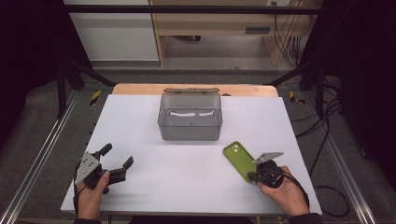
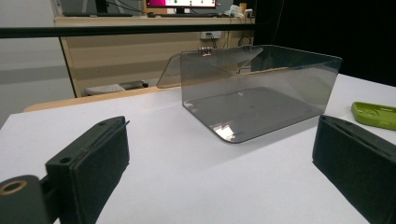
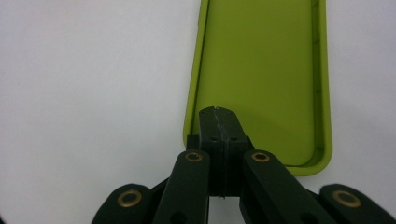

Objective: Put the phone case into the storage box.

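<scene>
Right gripper (image 1: 252,176), jaws pinched on the near rim of the green case (image 1: 239,160), holds it right of the open box (image 1: 190,117); left gripper (image 1: 116,158) waits open. Next, likely: carry it into the box.

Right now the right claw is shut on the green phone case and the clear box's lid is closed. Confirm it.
Not quite. The lid of the clear box stands open, tipped back behind it, as the left gripper view shows. The rest holds: the right claw is shut on the green phone case.
</scene>
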A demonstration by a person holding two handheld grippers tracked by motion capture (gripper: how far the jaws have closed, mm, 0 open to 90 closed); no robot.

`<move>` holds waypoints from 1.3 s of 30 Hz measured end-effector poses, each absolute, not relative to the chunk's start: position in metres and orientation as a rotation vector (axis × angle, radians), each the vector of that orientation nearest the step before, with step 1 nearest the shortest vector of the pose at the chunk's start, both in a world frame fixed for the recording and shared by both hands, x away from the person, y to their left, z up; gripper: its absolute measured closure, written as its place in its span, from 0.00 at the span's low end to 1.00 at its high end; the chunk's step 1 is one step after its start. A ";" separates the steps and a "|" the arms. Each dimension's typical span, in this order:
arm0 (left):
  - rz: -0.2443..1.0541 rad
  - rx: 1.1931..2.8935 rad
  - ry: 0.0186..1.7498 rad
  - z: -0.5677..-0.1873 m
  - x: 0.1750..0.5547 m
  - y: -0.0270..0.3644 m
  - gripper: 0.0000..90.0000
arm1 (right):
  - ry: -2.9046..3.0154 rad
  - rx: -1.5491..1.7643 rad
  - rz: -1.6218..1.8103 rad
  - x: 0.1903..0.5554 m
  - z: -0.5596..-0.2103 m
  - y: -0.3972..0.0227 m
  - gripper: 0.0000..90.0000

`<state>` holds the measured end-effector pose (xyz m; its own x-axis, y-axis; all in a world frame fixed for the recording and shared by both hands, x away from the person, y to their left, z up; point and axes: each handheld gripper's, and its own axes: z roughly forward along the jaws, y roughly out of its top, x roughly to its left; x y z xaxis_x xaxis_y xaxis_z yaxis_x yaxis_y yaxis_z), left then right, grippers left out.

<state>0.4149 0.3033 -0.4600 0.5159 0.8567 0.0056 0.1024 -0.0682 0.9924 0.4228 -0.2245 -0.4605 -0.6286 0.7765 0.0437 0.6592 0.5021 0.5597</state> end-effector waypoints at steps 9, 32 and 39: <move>0.768 1.530 0.863 -0.461 0.415 0.304 0.04 | 2.361 1.177 1.033 0.423 -0.454 -0.228 1.00; 0.770 1.532 0.857 -0.460 0.413 0.304 0.04 | 2.290 1.155 0.981 0.451 -0.430 -0.213 0.57; 0.768 1.537 0.857 -0.460 0.415 0.303 0.04 | 2.270 1.193 0.940 0.459 -0.431 -0.210 0.18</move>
